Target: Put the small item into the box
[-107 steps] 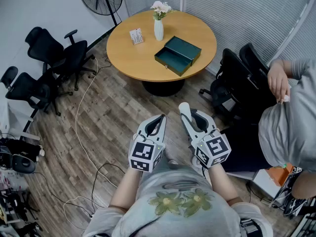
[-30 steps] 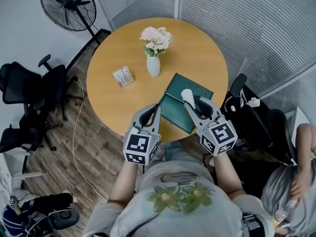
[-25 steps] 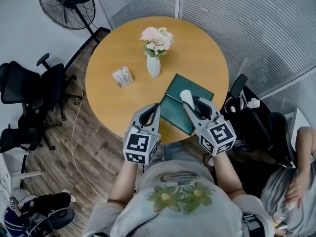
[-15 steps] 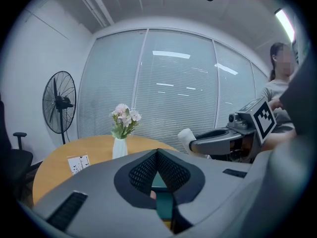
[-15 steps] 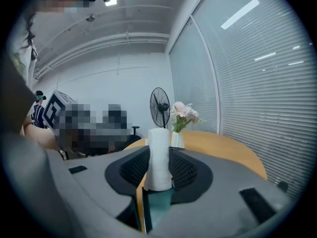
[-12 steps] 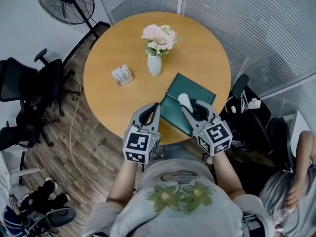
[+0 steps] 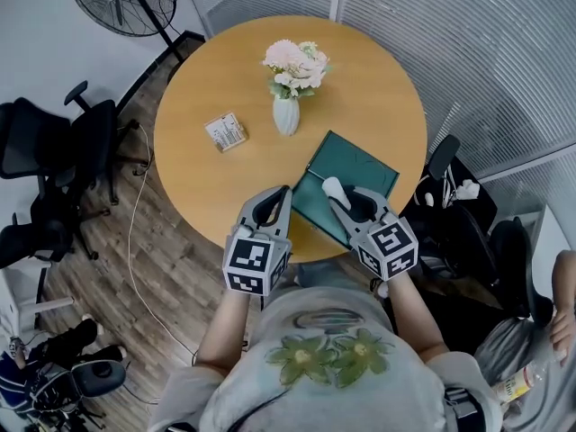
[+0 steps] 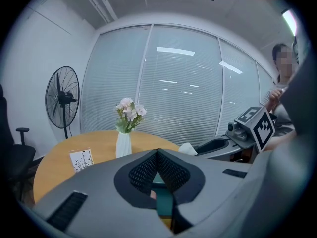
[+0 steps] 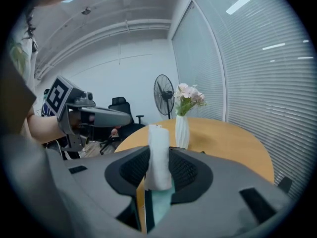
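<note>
The round wooden table [image 7: 225, 70] carried an open green box [image 7: 360, 165] near the person's edge, with a white vase [image 7: 286, 115] of flowers just behind it. The left gripper [image 7: 281, 194] hovered beside the box, jaws pressed together on nothing. The right gripper [image 7: 346, 196] hung over the box, pinching the small white item [image 7: 332, 187] (a soft roll, upright).

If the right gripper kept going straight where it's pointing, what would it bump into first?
Probably the open green box: the right gripper, holding the white item, points forward and down over it. Depth is hard to judge; the vase stands farther on.
</note>
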A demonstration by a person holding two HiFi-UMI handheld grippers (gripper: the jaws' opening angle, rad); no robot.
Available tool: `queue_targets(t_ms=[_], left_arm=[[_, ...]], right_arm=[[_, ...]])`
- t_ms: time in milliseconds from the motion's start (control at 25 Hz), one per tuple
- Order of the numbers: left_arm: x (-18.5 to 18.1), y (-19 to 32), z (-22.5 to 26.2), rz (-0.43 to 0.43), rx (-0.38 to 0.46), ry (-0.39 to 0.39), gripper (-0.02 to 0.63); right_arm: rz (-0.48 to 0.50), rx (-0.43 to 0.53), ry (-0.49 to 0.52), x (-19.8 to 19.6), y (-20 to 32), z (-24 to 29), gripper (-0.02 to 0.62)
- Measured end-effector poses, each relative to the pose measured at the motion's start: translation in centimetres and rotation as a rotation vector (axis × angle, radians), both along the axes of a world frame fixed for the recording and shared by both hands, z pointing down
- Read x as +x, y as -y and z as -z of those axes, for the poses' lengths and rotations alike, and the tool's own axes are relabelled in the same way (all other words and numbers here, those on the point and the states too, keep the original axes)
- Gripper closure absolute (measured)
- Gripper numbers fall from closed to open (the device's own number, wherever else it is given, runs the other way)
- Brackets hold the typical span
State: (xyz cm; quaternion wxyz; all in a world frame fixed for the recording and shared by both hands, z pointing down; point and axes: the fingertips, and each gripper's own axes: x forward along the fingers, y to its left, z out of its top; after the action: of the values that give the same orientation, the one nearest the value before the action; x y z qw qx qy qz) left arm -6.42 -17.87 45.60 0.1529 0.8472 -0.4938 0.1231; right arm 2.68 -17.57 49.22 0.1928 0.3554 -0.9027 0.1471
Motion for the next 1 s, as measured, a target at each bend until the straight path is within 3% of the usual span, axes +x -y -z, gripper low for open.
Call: queue_targets(t_ms=[1000], left_arm=[[0.1, 1.2, -2.7, -0.001, -0.056, 0.024, 0.604]], right_arm=[[0.025, -0.123, -0.095, 0.2, 0.6, -7.2, 0.463]])
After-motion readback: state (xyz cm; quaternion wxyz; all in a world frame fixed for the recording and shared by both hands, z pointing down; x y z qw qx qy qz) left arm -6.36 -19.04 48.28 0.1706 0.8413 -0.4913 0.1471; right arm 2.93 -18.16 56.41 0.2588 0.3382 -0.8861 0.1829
